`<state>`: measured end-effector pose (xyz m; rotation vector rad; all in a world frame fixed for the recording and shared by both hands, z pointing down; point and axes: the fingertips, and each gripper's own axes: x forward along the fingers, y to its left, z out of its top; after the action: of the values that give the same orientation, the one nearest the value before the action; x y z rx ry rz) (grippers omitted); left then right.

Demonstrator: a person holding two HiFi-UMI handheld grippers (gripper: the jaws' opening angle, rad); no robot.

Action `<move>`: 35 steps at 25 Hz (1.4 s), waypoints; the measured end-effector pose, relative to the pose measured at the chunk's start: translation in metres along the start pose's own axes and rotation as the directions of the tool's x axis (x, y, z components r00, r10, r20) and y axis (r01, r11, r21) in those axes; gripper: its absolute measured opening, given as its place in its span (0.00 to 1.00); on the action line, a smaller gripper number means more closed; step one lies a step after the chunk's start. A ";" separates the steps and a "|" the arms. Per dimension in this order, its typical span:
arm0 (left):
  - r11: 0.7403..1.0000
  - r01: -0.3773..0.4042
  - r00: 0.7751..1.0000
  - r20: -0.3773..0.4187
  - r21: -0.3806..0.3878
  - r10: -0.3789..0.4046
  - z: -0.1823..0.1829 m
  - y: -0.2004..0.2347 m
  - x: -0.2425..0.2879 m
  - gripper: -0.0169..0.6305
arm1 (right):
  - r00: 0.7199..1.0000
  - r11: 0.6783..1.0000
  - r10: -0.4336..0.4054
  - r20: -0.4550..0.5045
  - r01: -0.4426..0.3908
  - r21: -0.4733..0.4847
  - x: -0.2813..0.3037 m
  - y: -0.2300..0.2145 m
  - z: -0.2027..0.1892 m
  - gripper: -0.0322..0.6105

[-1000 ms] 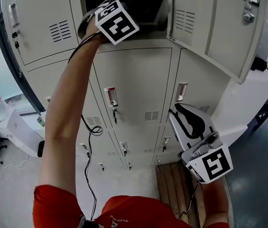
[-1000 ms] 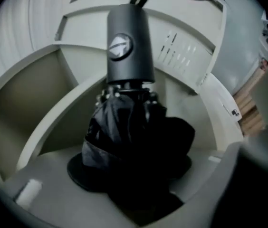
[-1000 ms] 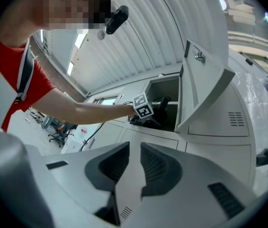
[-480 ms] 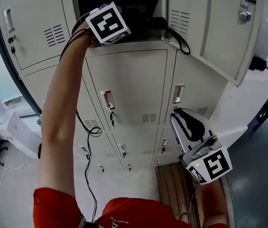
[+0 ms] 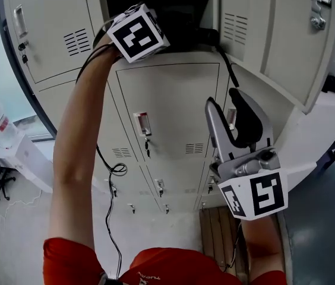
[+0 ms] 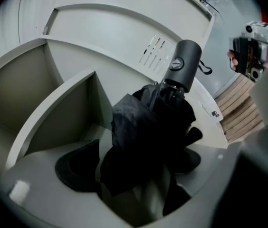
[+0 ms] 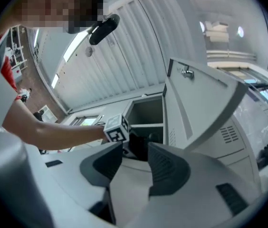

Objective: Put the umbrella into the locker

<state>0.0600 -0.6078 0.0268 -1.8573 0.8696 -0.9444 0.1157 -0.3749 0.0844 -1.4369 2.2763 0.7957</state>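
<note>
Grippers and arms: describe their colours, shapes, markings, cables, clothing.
Left gripper and right gripper each carry a white cube with black square markers; curved pale grey jaws, black pads. Black cable beside the left arm. Red sleeves. Both jaws just opened: umbrella between the left's, right's empty.

Umbrella [image 6: 148, 132]: black, folding type, collapsed. The canopy [image 6: 134, 141] is loose and bunched, not wrapped. The stubby cylindrical handle [image 6: 184, 63] has a round end cap and points to about 1 o'clock in the left gripper view. It lies inside the open top compartment [image 5: 173, 5] of the locker [image 5: 167, 100], with the handle end at the front lip. Its wrist loop [image 5: 227, 58] dangles over the edge toward 5 o'clock.

Locker: pale grey metal, dark inside. The vented door [image 5: 274, 34] is swung wide open at 2 o'clock in the head view.
</note>
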 end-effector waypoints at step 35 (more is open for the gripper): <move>0.966 -0.197 0.907 0.344 -0.166 0.245 0.009 -0.024 -0.082 0.57 | 0.913 0.983 -0.175 -0.367 0.184 -0.012 0.139 -0.051 -0.067 0.30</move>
<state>0.0336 -0.5261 0.0236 -1.9109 0.9019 -0.3931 0.1025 -0.5328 0.0464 -1.8859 2.3520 0.4728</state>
